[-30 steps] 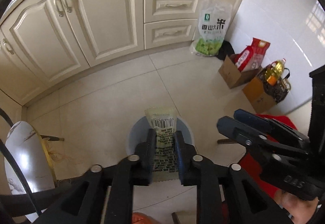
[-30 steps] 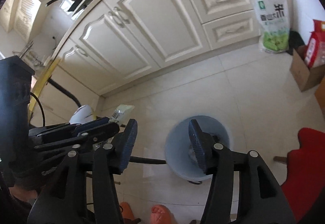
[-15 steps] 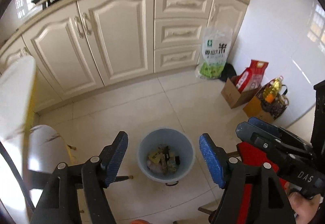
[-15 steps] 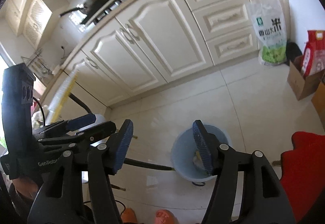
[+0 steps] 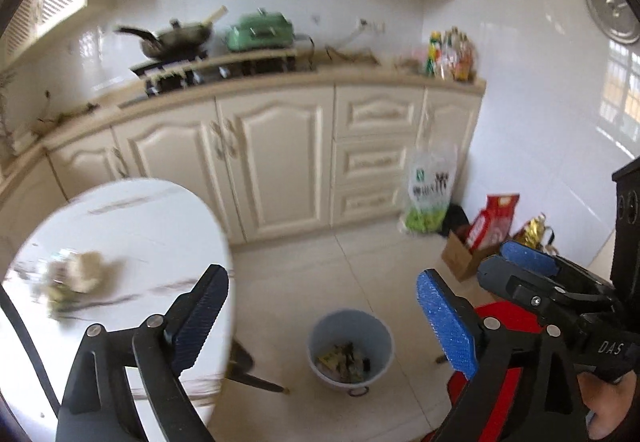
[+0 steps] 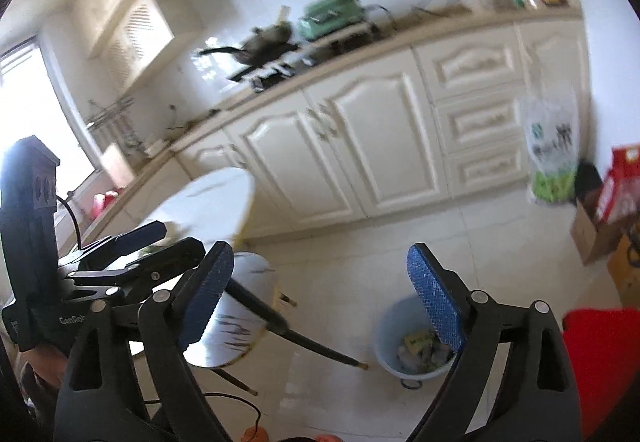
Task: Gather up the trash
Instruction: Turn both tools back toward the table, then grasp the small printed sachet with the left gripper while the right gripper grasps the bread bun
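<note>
A pale blue bin [image 5: 350,349] stands on the floor with wrappers inside; the right wrist view shows the bin [image 6: 394,338] low and right of centre. My left gripper [image 5: 324,318] is high above the floor, its jaws opening wide with nothing between them. My right gripper [image 6: 326,298] is also raised, jaws opening and empty. A blurred clump of crumpled trash [image 5: 76,278] lies on the white round table [image 5: 160,226] at the left. Each gripper shows in the other's view: the right gripper [image 5: 532,270], the left gripper [image 6: 136,246].
Cream cabinets [image 5: 276,165] line the far wall under a counter with a wok [image 5: 176,37] and a green appliance [image 5: 260,29]. A rice bag [image 5: 430,189], cardboard boxes [image 5: 464,254] and a red chair seat [image 6: 600,354] stand at the right. Table legs [image 6: 296,334] slant near the bin.
The left gripper let go of the printed wrapper over the bin and opened wide. Both grippers rose and tilted up; the right also opened, and the table top with trash came into view.
</note>
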Tool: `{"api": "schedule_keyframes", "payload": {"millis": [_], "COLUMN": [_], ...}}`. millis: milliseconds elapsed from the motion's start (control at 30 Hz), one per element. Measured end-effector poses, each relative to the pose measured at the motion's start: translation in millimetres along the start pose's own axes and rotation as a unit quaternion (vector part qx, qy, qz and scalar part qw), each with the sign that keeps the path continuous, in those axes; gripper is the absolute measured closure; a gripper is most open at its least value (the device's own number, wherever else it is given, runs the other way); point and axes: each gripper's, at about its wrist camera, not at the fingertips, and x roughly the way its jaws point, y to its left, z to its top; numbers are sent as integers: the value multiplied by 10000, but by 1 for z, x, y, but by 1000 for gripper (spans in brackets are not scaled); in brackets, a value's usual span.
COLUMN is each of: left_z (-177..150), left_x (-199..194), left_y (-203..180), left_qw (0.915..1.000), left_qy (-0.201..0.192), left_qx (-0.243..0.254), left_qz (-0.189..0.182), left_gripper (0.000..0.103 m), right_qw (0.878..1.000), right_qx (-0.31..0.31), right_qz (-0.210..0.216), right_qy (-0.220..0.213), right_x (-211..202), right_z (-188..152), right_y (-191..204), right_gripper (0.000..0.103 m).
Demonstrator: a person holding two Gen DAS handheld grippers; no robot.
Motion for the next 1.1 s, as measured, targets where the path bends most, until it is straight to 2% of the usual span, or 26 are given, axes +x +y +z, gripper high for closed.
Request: {"api": "schedule_keyframes", "payload": {"millis": [67,200,300,467,533,700,800,867,1067,1100], "left_z": [-12,-34,-49,-71,-74,-98,-116,-127,-147,-148], "left_x": [-39,-85,-105,-127,-125,-99,-82,-75,-58,-55], "left_y": [20,59,87,153,173,246,272,280,293,304], "left_qw": [9997,9976,9952,9868,9842,9741,9644,9619,9571,9566], "left_qy": [-196,-431,-486,-364,-334,277,566,651,1017,1104], "left_qx": [-30,-208,-418,-783,-897,-1656,-2090,-2173,-2234,-2230], "left_qz": [154,498,741,1367,1492,1515,1520,1527,1541,1517], "left_gripper": [5,3,2,2,2,2,4,5,19,25], "right_qw": [9998,9975,9951,9897,9873,9813,9784,9771,9706,9694], "right_qx": [-203,-607,-820,-1122,-1246,-1507,-1600,-1621,-1796,-1836], "right_qz": [80,352,555,845,898,885,821,762,569,505], "right_qy": [-42,-73,-27,268,412,810,1017,1150,1502,1551], "right_x": [0,10,26,70,89,145,179,200,254,262], "right_z": [7,18,23,25,23,15,11,9,2,1], "right_y": [28,89,132,195,213,247,255,255,260,260], "right_gripper": [10,7,3,2,2,2,2,2,2,2]}}
